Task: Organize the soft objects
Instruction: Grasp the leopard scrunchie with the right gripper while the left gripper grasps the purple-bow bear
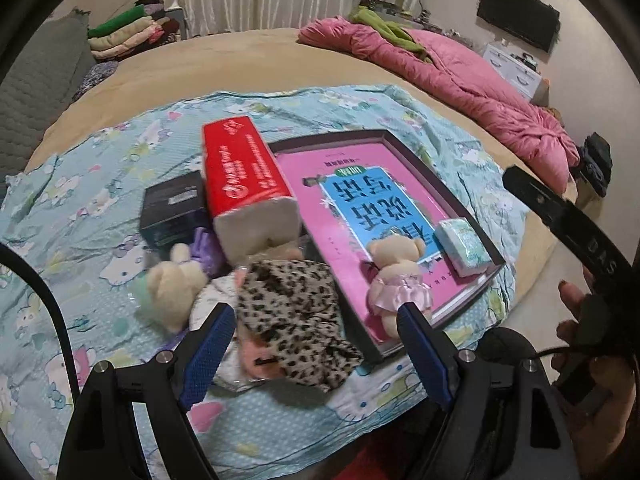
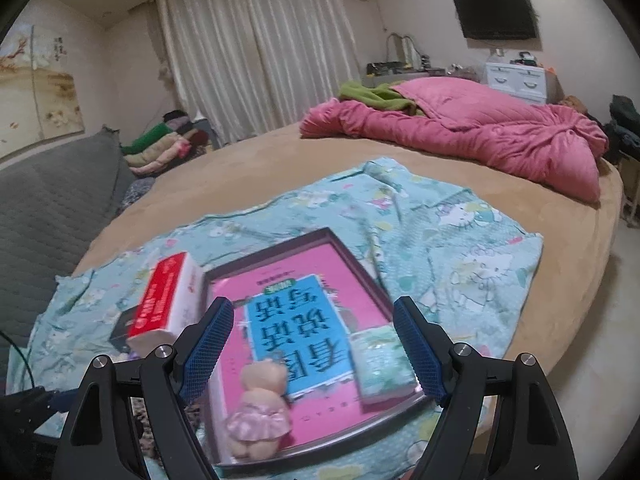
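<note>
A dark-framed pink tray lies on a Hello Kitty sheet. In it sit a small bear in a pink dress and a pale green tissue pack. Left of the tray are a leopard-print cloth over a pink soft thing, a cream plush and a red tissue pack. My left gripper is open around the leopard cloth, not closed on it. My right gripper is open and empty above the tray.
A black box lies by the red pack. A pink quilt lies at the back right of the tan round bed. Folded clothes are stacked at the back left. The right gripper's body shows at right.
</note>
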